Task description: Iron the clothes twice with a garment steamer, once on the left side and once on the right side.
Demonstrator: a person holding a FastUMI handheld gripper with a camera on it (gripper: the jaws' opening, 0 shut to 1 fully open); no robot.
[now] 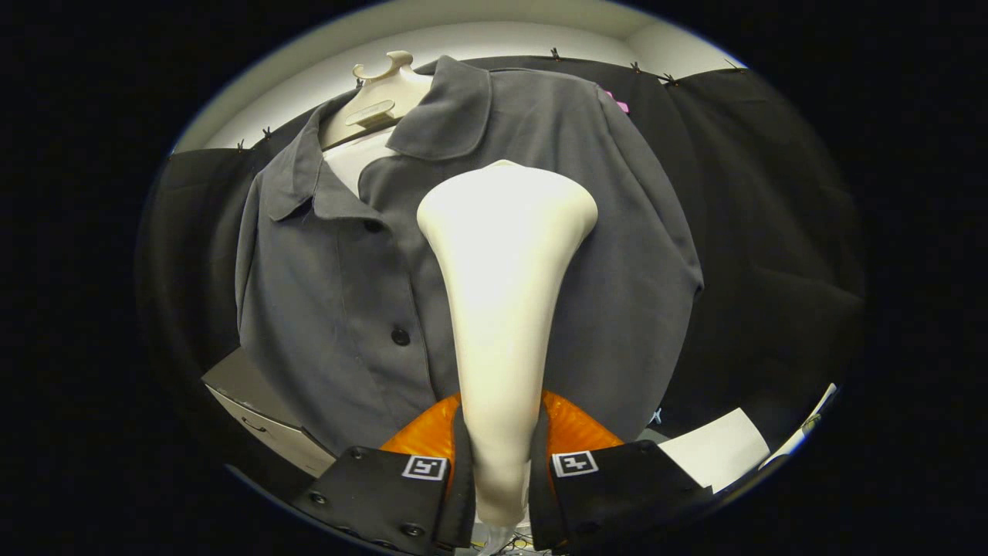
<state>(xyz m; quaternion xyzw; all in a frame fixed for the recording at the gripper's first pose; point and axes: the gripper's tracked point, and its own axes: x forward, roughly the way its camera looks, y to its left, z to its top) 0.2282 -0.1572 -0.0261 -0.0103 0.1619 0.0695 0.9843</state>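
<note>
The gripper [500, 479] has both fingers pressed against the narrow handle of a cream-white plastic garment steamer [505, 309], one finger on each side, so the jaws are closed on that handle. From between the fingers the steamer rises straight ahead and widens into a broad, rounded head, which lies against the front of a dark grey button-up shirt with a wide collar [602, 255]. The head sits on the shirt's chest panel just beside the button placket, below the collar flap. Two dark round buttons [400, 336] run down the placket next to the steamer's neck.

The shirt hangs on a pale beige mannequin neck and hanger [378, 96], with a white inner layer [356, 162] showing in the open collar. Its hem falls behind the fingers.

At the shirt's lower edge on one side stands a light grey cardboard box [262, 409], its corner tucked partly behind the fabric. On the other side, beyond the finger there, lie white sheets of paper [714, 452]
</note>
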